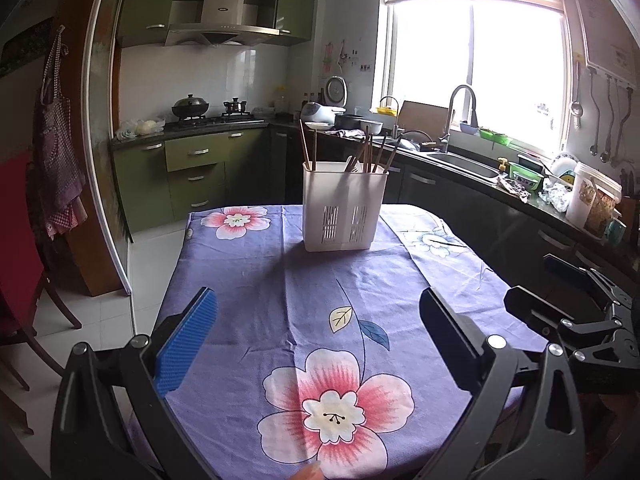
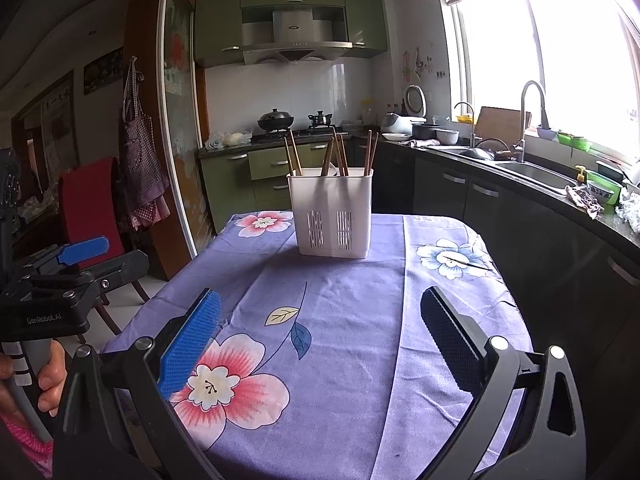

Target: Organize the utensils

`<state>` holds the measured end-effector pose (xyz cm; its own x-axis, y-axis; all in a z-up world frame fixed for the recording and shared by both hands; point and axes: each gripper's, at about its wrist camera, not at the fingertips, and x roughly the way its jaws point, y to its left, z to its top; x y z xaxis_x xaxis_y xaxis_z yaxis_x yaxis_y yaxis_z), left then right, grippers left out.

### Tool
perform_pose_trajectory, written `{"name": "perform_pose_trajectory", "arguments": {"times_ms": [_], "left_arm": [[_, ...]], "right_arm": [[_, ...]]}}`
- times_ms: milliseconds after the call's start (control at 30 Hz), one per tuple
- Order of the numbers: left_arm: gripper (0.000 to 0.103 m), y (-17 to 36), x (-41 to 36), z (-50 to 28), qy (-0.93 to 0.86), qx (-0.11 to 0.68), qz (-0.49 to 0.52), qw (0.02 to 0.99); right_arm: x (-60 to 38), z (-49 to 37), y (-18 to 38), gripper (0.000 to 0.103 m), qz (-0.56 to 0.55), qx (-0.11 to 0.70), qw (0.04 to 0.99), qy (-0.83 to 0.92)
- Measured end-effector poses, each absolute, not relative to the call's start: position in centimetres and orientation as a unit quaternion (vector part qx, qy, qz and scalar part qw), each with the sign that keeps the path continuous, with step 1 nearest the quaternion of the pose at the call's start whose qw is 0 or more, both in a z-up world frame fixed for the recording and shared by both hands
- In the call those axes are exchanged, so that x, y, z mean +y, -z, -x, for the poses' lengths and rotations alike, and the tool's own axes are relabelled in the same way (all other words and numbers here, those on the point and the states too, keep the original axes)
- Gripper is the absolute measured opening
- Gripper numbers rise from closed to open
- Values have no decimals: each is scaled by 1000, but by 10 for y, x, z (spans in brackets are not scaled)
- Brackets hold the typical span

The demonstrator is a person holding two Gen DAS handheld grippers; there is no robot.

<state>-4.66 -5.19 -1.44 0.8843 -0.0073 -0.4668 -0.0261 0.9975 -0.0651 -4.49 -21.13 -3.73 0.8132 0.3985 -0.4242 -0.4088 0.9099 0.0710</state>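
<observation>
- Kitchen cabinets, a stove and a bright window ring a small desk draped in a purple flowered cloth; a white utensil caddy stands upright at the far end of it, with nothing else of the task's on the cloth that I can make out.
- Brown chopsticks stand in the caddy, handles down and tips up, their long axes near vertical and fanned slightly; in the right wrist view they fall into about three loose clusters, though which compartment each sits in is hidden by the wall.
- Left hand-held gripper hovers over the near end of the desk, jaws spread wide and holding nothing; the caddy lies at about 12 o'clock from it, well apart.
- Right hand-held gripper is likewise spread and empty; the caddy lies at 12 o'clock from it too, well apart.
- Neither looks clearly nearer; both wait side by side, the left one showing at 9 o'clock in the right wrist view.
- Judgement: any pick means reaching straight ahead and closing across a stick's upright shaft above the rim, then lifting along that axis.
</observation>
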Motion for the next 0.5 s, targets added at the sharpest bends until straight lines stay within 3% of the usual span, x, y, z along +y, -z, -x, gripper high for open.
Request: {"name": "perform_pose_trajectory", "arguments": {"times_ms": [500], "left_arm": [[96,16,-54,46,-2,244,30,969]], "right_arm": [[-209,44,41,98,13,224,951,-214]]}}
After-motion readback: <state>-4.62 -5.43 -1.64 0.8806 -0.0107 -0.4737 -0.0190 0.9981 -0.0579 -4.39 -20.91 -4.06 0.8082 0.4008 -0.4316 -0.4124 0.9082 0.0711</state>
